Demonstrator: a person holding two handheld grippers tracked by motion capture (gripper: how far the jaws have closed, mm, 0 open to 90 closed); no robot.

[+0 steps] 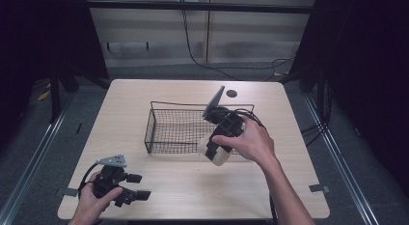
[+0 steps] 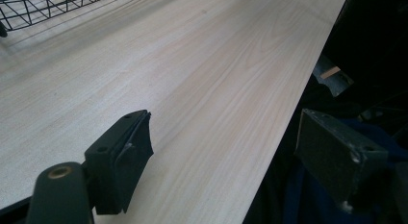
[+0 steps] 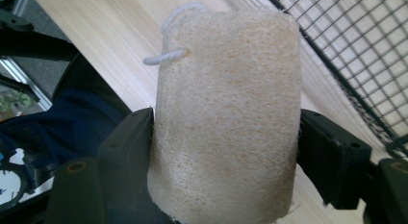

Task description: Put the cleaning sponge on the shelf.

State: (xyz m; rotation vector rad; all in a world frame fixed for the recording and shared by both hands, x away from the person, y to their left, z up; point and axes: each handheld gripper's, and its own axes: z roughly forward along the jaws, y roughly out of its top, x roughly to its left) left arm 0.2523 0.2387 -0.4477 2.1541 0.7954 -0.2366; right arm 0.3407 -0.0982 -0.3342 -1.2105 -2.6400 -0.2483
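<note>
On the pale wooden table (image 1: 144, 99) (dark room around), right claw (image 3: 226, 152) grips a loofah (image 3: 226, 104); left claw (image 2: 231, 161) gapes wide.

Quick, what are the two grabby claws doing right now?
Left gripper: open, holding nothing, low over the table's near edge.
Right gripper: shut on the loofah sponge, beside the wire basket.

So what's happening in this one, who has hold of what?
A person works at a wooden table with a gripper in each hand. The right gripper is clamped on a pale loofah sponge with a white cord loop, held at the near right corner of a black wire basket, seemingly just outside its rim. The basket looks empty. The left gripper rests open near the table's front left edge, holding nothing.
</note>
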